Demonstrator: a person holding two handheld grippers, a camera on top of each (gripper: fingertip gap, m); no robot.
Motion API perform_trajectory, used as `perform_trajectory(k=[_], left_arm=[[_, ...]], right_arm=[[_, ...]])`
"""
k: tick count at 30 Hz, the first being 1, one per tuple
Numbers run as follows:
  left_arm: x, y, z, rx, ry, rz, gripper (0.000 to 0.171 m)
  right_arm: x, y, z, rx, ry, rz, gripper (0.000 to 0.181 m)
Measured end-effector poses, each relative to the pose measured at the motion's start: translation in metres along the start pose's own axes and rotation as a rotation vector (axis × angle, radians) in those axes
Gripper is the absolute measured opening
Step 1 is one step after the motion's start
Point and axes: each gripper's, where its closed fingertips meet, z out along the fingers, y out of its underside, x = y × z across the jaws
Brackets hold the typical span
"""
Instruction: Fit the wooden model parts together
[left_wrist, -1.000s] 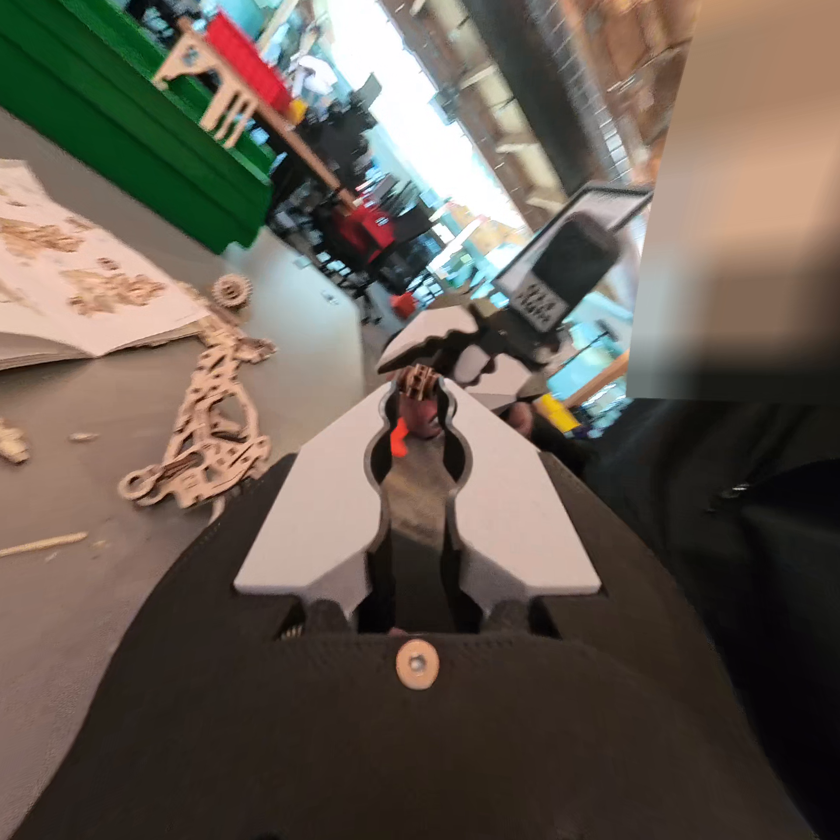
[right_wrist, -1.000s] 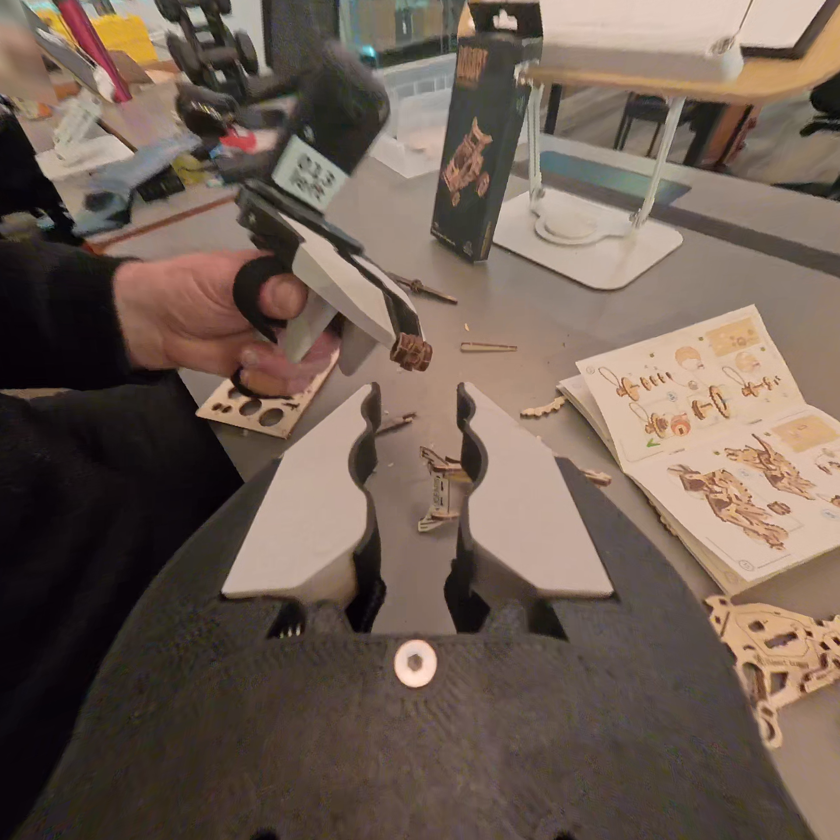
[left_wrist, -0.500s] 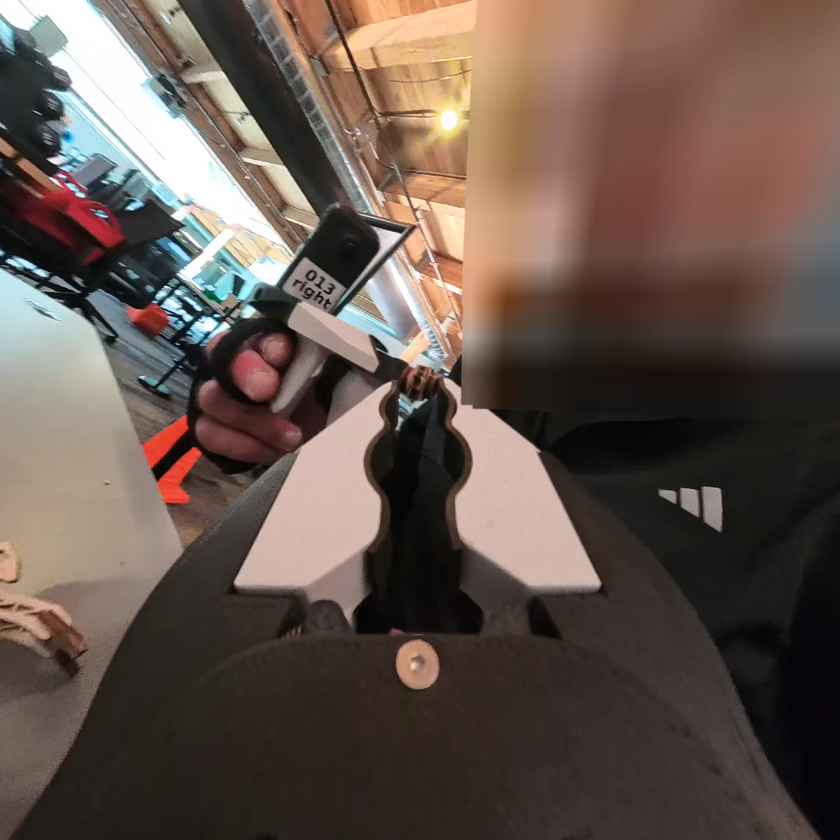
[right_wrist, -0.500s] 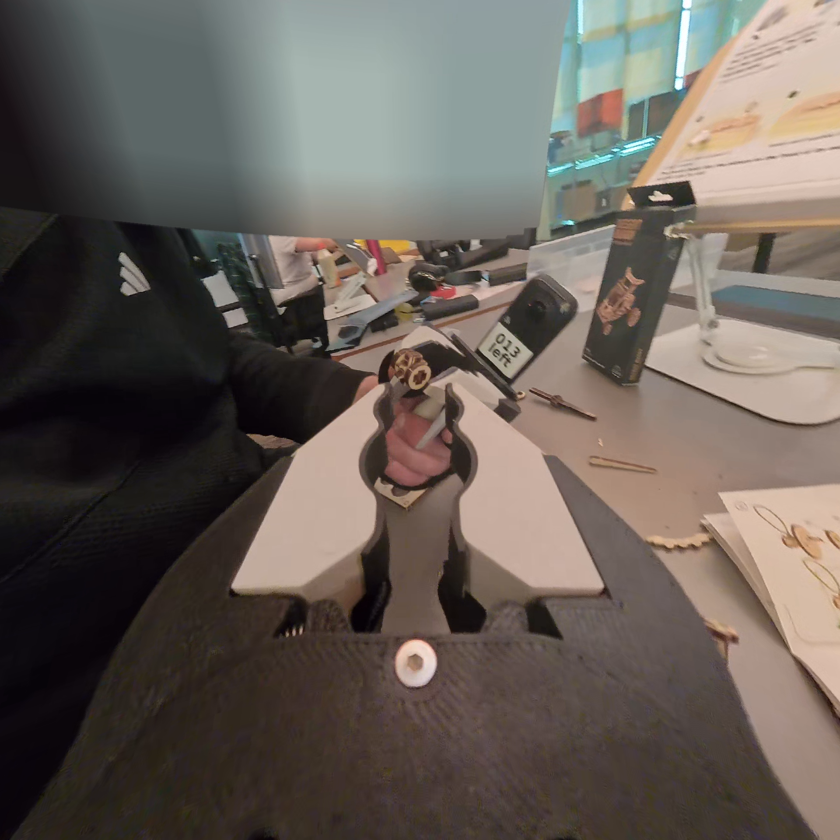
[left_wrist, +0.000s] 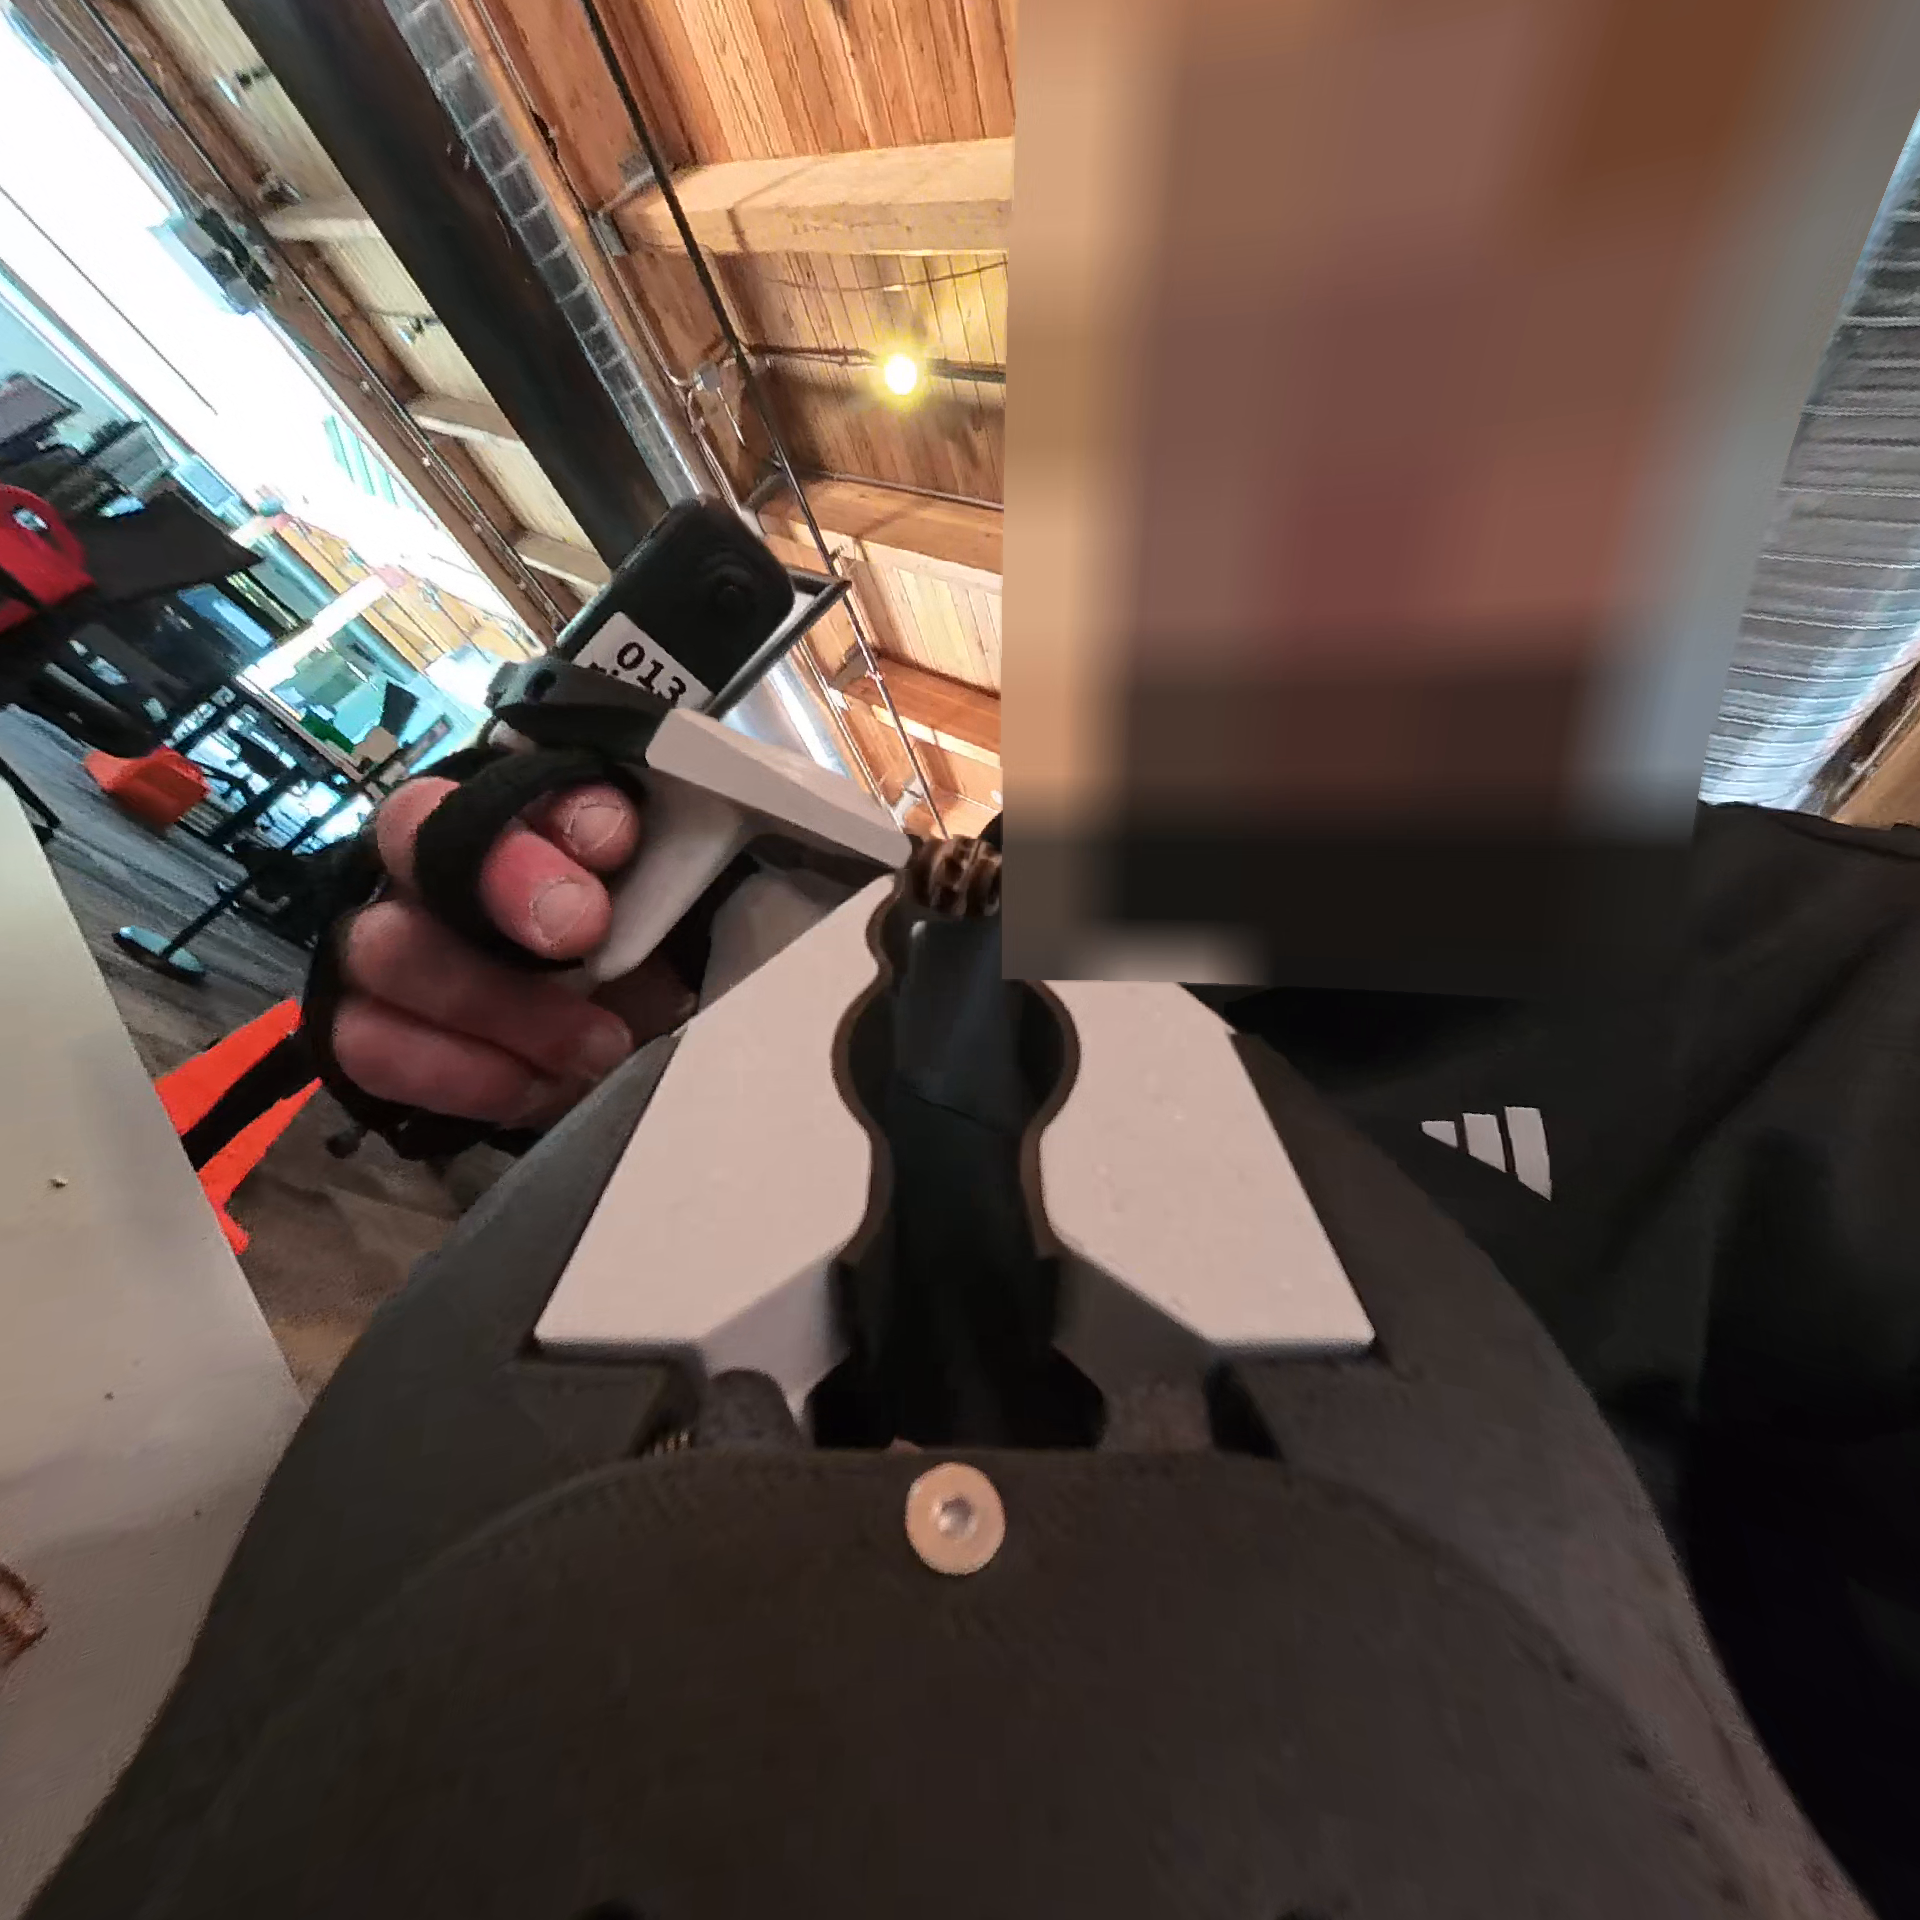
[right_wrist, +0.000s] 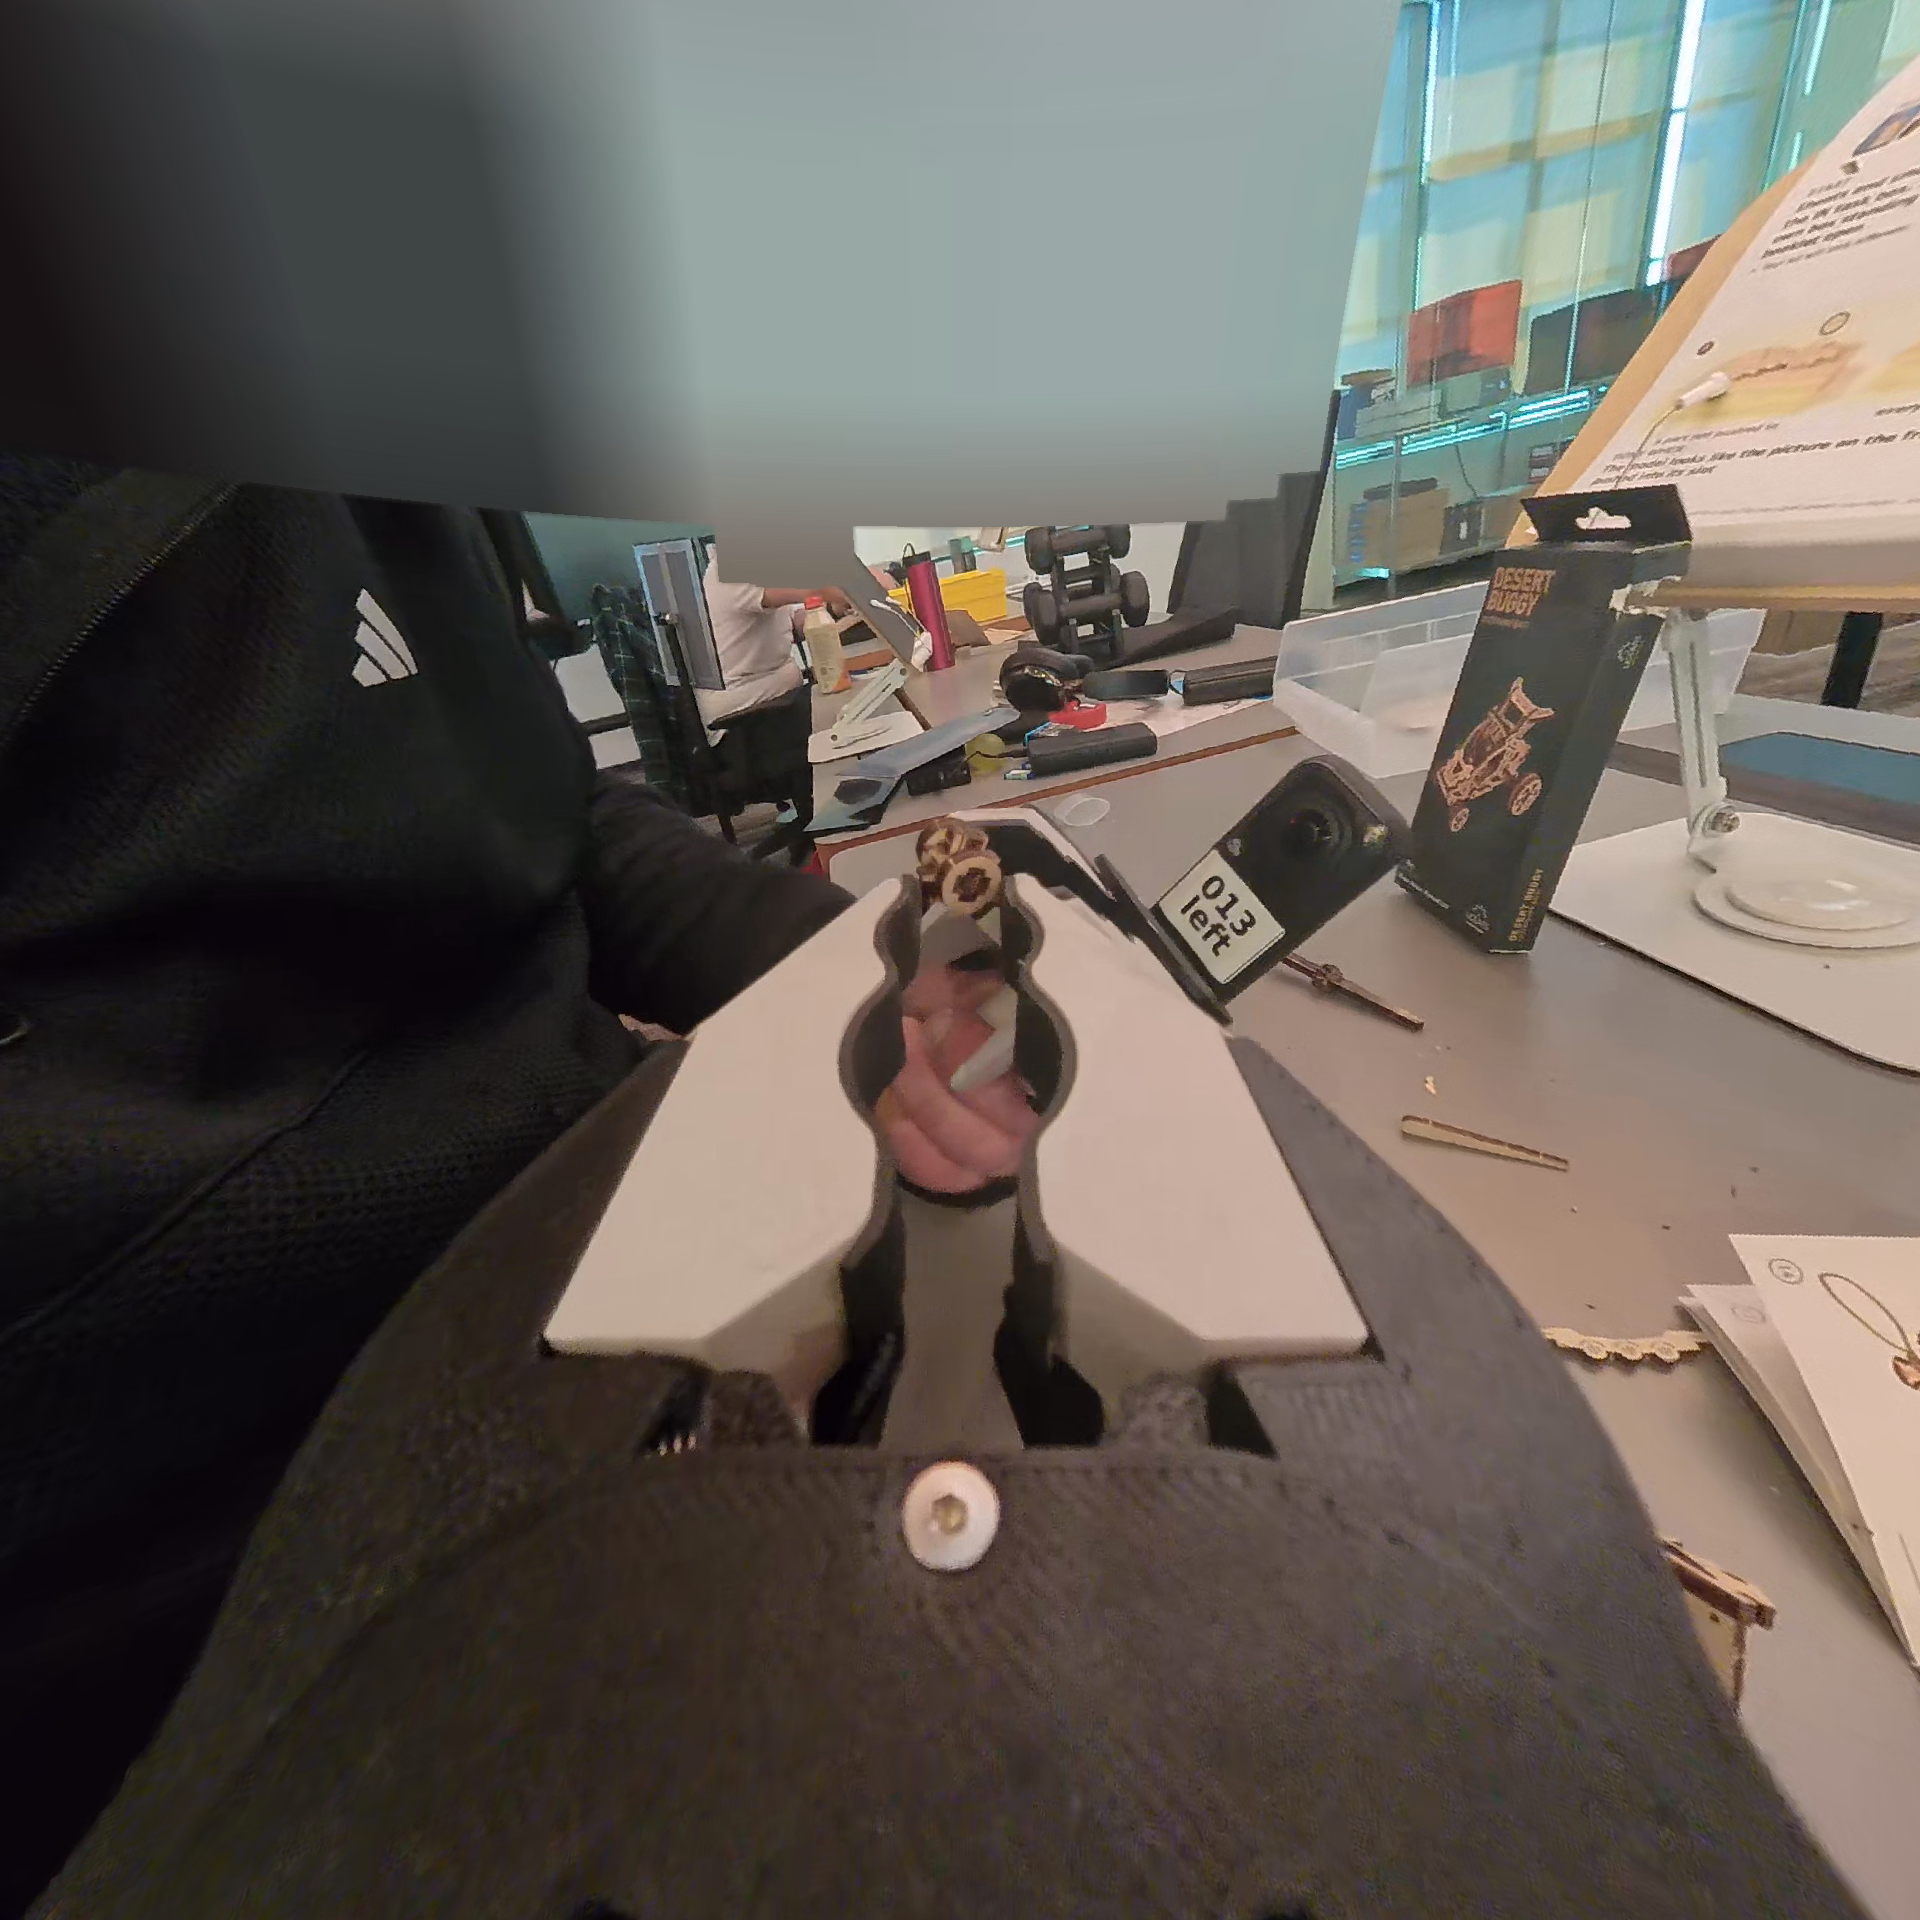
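A small wooden gear piece (left_wrist: 951, 878) sits at the tips of my left gripper (left_wrist: 951, 896), which is shut on it; a blur patch hides the right fingertip. In the right wrist view the same gear piece (right_wrist: 961, 878), two stacked toothed discs, lies between the pads of my right gripper (right_wrist: 961, 896), which are closed against it. The left gripper (right_wrist: 971, 847) reaches in from behind and holds the piece from the far side. In the left wrist view a white finger (left_wrist: 769, 790) of the right gripper meets the gear from the left. Both grippers are raised in front of the person's black jacket (right_wrist: 260, 935).
On the grey table (right_wrist: 1558, 1039) stand a dark kit box (right_wrist: 1527, 790) and a white stand base (right_wrist: 1766, 935). An open instruction booklet (right_wrist: 1829, 1382), a wooden stick (right_wrist: 1481, 1143), a toothed strip (right_wrist: 1621, 1349) and a loose wooden part (right_wrist: 1714, 1621) lie to the right. My two grippers' fingertips are within a few centimetres of each other.
Both grippers rose from over the table towards the person's chest. The right jaws, wide open a second ago, closed onto the gear piece that the left gripper kept holding.
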Motion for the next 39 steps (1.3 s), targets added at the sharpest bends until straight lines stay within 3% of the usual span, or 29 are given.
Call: perform_trajectory(k=[9,33,36,39], left_arm=[[0.004,-0.011,-0.002,0.083,0.008,0.042,0.014],[0.001,-0.021,-0.006,0.231,-0.048,0.098,0.011],[-0.004,-0.027,-0.012,0.263,-0.132,0.144,0.009],[-0.003,-0.036,-0.017,0.248,-0.273,0.291,0.008]], right_arm=[[0.005,-0.001,0.004,-0.004,0.052,0.003,0.000],[0.017,-0.003,0.005,-0.019,0.145,0.005,0.000],[0.025,-0.002,0.004,-0.019,0.187,0.022,0.000],[0.032,-0.005,-0.002,-0.006,0.225,0.079,0.001]])
